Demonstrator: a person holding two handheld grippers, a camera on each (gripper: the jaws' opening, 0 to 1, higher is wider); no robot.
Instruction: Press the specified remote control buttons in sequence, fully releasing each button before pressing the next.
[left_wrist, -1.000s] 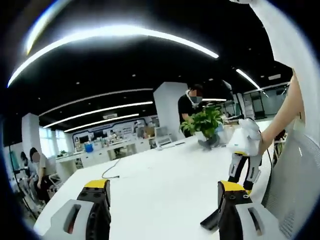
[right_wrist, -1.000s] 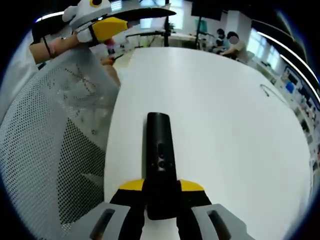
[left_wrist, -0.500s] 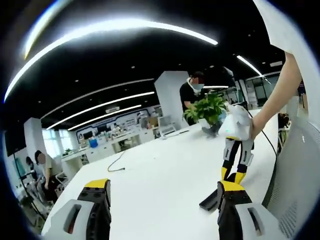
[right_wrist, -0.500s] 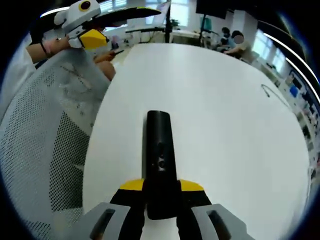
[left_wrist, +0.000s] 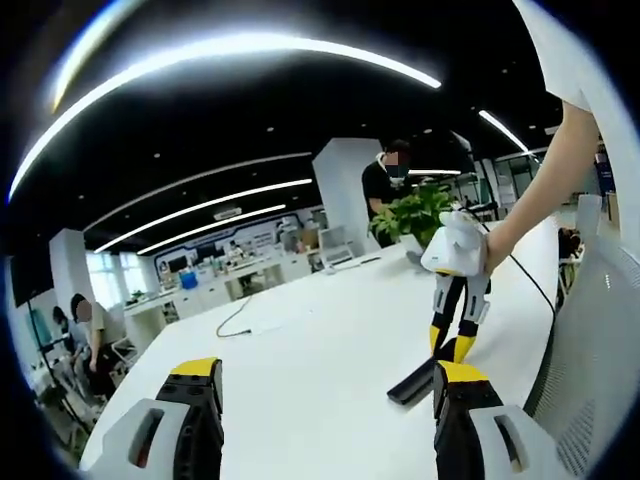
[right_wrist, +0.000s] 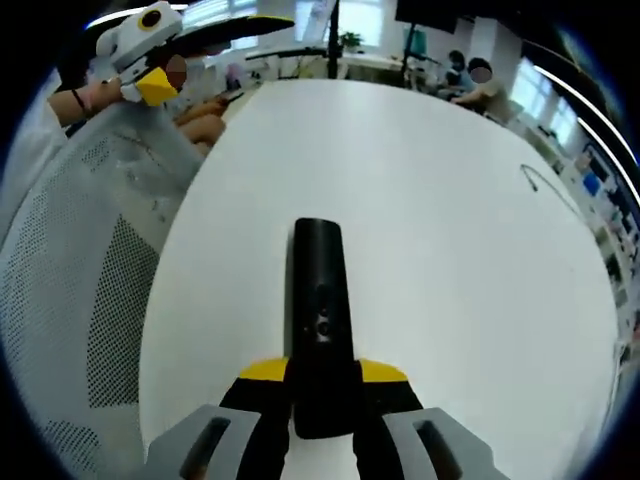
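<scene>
**Remote held over the table, pressing gripper not yet lined up**

While my right gripper (right_wrist: 322, 400) clamps the black remote control (right_wrist: 318, 310) by its near end, the rest of the remote sticks out forward above the white table (right_wrist: 450, 230), and I see one small round button (right_wrist: 322, 325) on its top face. I judge the grip is short, so a hard push on the far end could tip the remote down or pull it out of the jaws.

My left gripper (left_wrist: 325, 420) has its jaws wide apart and holds nothing. From its view the remote (left_wrist: 412, 382) shows as a dark bar just beside the right jaw, held by the other gripper (left_wrist: 452, 345). If I press with such wide jaws, I may hit the wrong button or two together.

Near the table edge stands a mesh chair back (right_wrist: 70, 280), which my arm could catch. Farther away are a potted plant (left_wrist: 412, 218), a cable (left_wrist: 235, 325) and people at the desks, well apart from my work.
</scene>
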